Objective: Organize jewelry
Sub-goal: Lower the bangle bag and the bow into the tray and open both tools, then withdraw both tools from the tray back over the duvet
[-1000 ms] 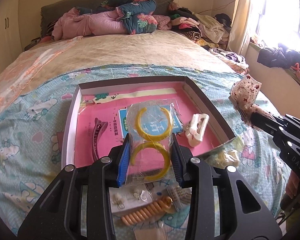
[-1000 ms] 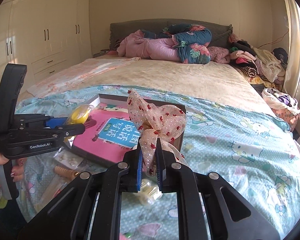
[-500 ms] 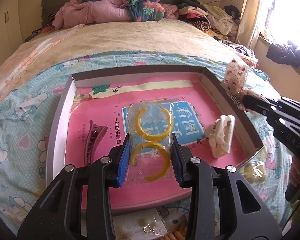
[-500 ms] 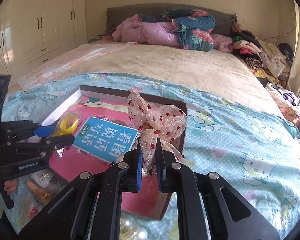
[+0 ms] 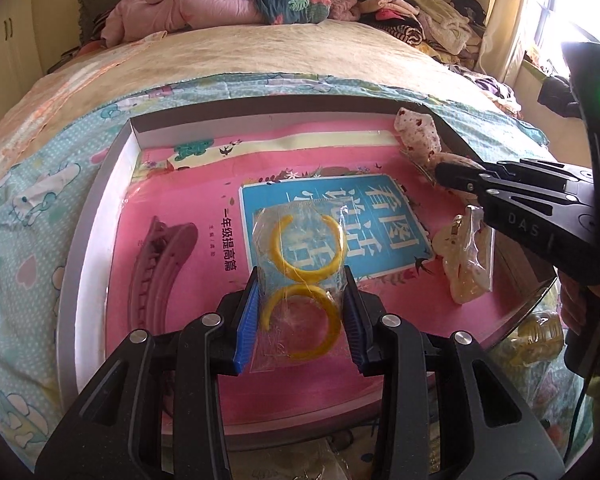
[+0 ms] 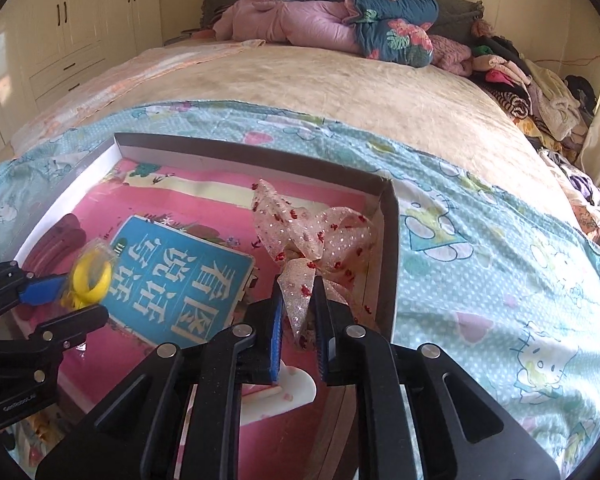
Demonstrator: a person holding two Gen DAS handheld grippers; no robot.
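Observation:
A shallow box (image 5: 100, 184) with a pink book lining its bottom lies on the bed. My left gripper (image 5: 300, 292) is shut on a clear bag of yellow hoop earrings (image 5: 306, 248), held low over the box's middle; it also shows in the right wrist view (image 6: 92, 276). My right gripper (image 6: 298, 300) is shut on a sheer pink bow with red dots (image 6: 312, 236), over the box's far right corner; the bow shows in the left wrist view (image 5: 418, 136). A dark pink hair clip (image 5: 160, 264) and a bagged cream claw clip (image 5: 466, 256) lie in the box.
The box's right wall (image 6: 390, 248) stands just beside the bow. A yellowish clip (image 5: 540, 336) lies on the blue cartoon sheet outside the box's right side. Small bagged items (image 5: 332, 460) lie below the box's near edge. Bedding and clothes are piled at the headboard (image 6: 340, 16).
Both grippers have moved forward and down over the box. The earring bag now hangs over the box's middle, and the bow has come over its far right corner.

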